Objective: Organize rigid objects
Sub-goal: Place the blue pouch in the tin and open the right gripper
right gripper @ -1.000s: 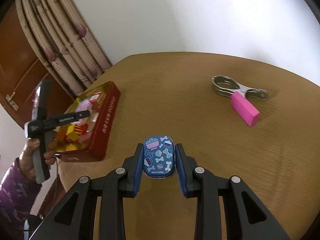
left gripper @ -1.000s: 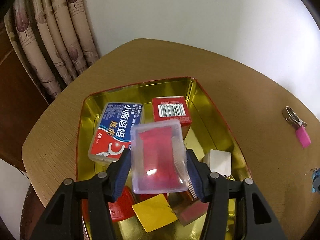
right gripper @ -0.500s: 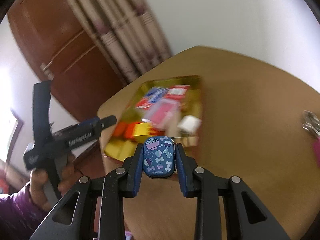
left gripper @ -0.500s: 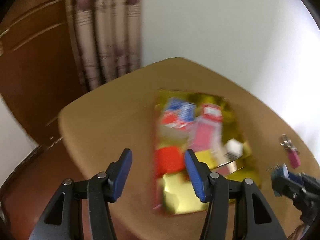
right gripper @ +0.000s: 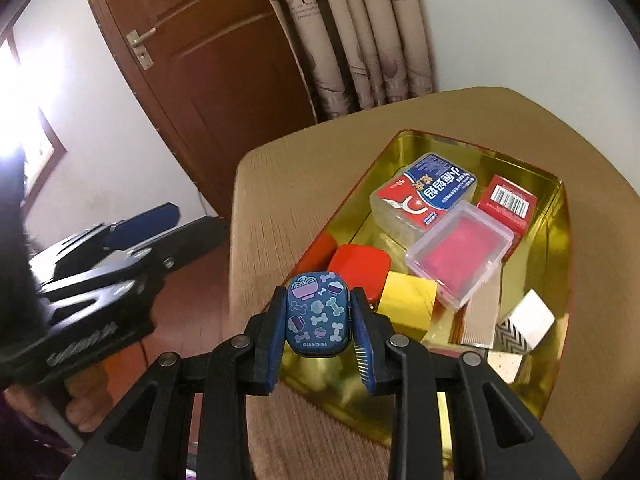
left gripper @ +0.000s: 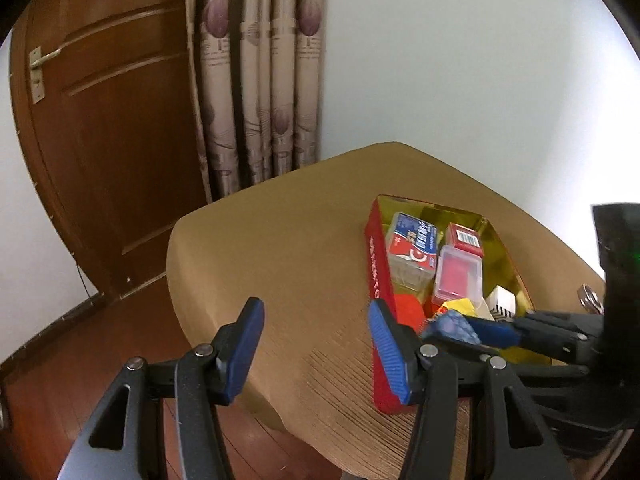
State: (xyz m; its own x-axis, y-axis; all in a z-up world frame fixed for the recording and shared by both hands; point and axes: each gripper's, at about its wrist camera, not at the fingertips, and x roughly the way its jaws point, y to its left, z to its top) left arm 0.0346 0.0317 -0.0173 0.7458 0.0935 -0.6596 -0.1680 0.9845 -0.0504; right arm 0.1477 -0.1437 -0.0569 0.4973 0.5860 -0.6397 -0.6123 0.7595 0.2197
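A red tin tray with a gold inside [right gripper: 560, 216] [left gripper: 378, 264] sits on the round wooden table. In it lie a clear case with a red insert [right gripper: 460, 254] [left gripper: 458, 278], a floss-pick box [right gripper: 426, 192] [left gripper: 412, 242], a red barcode box [right gripper: 508, 202], a red tin [right gripper: 360, 266], a yellow block [right gripper: 406, 306] and a white block [right gripper: 528, 320]. My right gripper [right gripper: 318, 316] is shut on a small blue patterned tin [right gripper: 318, 314], held over the tray's near left corner. My left gripper [left gripper: 316, 344] is open and empty, left of the tray near the table edge.
A metal clip [left gripper: 588, 298] lies on the table beyond the tray. A brown door [left gripper: 112, 152] and patterned curtains [left gripper: 260, 80] stand behind the table. The wooden floor [left gripper: 80, 352] lies below the table's left edge.
My left gripper has let go of the clear case, which now lies in the tray, and pulled back to the left. My right gripper has carried the blue tin over the tray's corner.
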